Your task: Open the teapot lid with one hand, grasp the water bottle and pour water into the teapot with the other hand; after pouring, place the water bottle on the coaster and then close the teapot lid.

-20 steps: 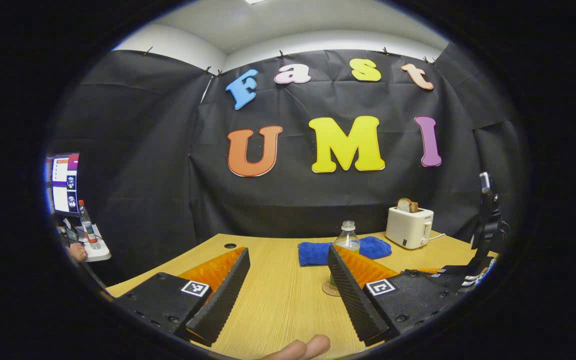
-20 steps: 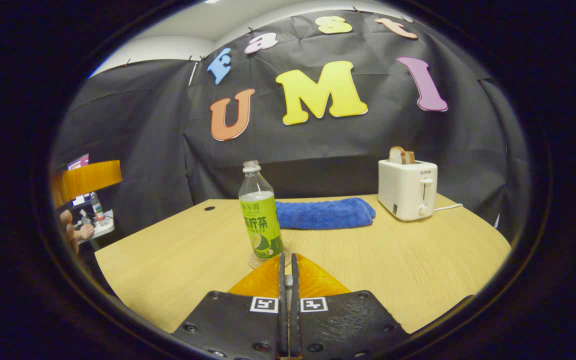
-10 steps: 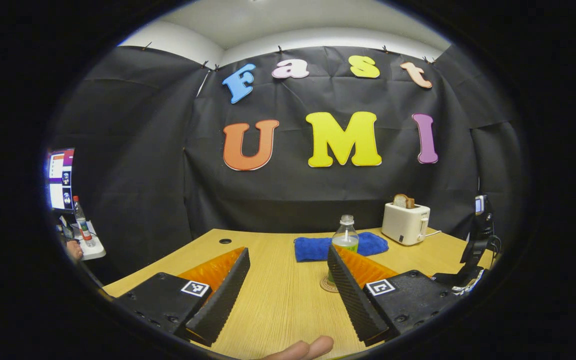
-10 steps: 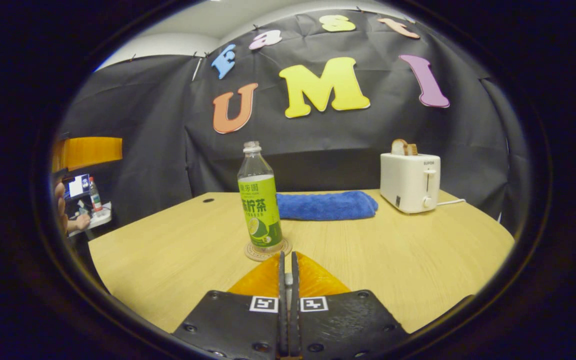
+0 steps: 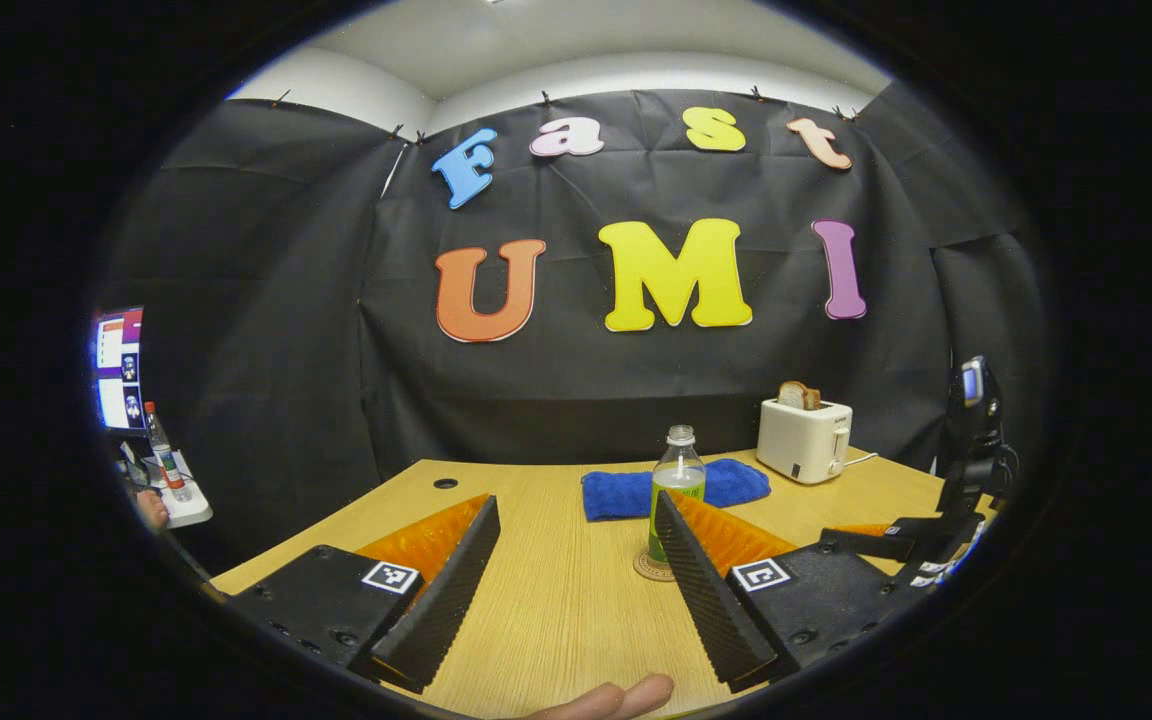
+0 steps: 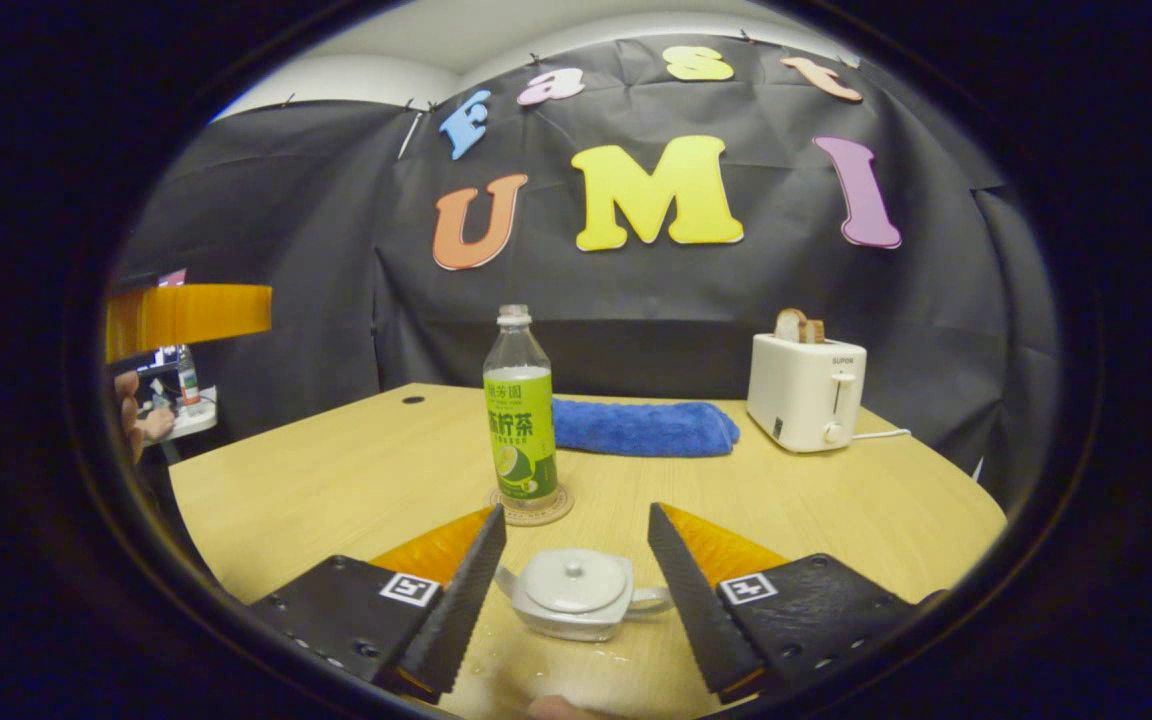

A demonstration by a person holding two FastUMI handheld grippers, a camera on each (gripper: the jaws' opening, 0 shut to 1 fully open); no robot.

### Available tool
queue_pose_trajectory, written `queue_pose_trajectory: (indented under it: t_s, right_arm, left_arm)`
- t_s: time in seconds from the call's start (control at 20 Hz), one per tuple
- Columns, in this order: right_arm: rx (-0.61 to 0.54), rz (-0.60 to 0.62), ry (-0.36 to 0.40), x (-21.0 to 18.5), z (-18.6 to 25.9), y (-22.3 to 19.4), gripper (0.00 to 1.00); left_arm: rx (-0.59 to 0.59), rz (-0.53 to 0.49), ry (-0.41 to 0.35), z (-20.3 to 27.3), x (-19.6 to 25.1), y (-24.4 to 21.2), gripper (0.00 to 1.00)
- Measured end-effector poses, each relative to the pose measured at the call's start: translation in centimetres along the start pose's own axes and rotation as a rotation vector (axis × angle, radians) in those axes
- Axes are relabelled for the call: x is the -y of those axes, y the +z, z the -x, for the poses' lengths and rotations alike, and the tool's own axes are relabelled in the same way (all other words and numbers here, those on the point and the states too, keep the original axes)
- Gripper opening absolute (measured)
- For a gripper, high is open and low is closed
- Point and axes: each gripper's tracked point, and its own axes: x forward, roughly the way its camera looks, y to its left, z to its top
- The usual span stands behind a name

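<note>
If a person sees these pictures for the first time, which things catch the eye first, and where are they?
The green-labelled water bottle stands upright on a round coaster near the middle of the wooden table. In front of it a small grey teapot, lid on, sits between the open right gripper fingers. Behind lie a blue towel and a white toaster.

Both handheld tongs look built the same way: blocky black housings dotted with small round screws, each topped with a white square tag carrying a black pattern. On the left tongs [image 5: 576,590] the inner faces of the fingers [image 5: 441,600] are ribbed, backed by translucent orange ridged plastic. Same ribbing and orange backing can be seen on the right tongs [image 6: 576,600]. A bare fingertip [image 5: 626,697] is spotted underneath.
</note>
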Motion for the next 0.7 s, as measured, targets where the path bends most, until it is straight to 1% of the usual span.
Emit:
queue_pose_trajectory:
  t_s: [0.05,0.1,0.2,0.35,0.4,0.45,0.55,0.7]
  right_arm:
    - [0.011,-0.015,0.012,0.0,0.7,0.7,0.93]
    - [0.028,-0.026,0.022,0.0,1.5,1.7,0.96]
    - [0.064,-0.026,0.008,1.0,3.2,3.9,0.96]
    - [0.116,0.012,-0.035,3.0,6.0,6.9,0.96]
    - [0.136,0.031,-0.057,3.8,6.8,7.7,0.95]
    - [0.154,0.043,-0.089,5.0,7.7,8.4,0.96]
    - [0.172,0.060,-0.130,6.5,9.5,9.4,0.96]
    - [0.161,0.089,-0.156,9.0,11.9,9.8,0.96]
  left_arm:
    - [0.000,-0.008,0.007,0.0,-0.2,0.0,0.98]
    - [-0.002,-0.020,0.018,0.1,-0.3,0.0,0.98]
    - [0.003,-0.036,0.032,0.4,-0.6,0.2,0.98]
    - [0.005,-0.027,0.033,0.9,-0.3,0.5,0.98]
    - [-0.006,-0.035,0.041,1.0,-0.2,0.3,0.98]
    - [-0.020,-0.050,0.048,1.1,-0.1,-0.1,0.98]
    - [-0.049,-0.064,0.045,1.3,0.5,-0.7,0.98]
    - [-0.053,-0.082,0.050,1.7,1.3,-0.6,0.98]
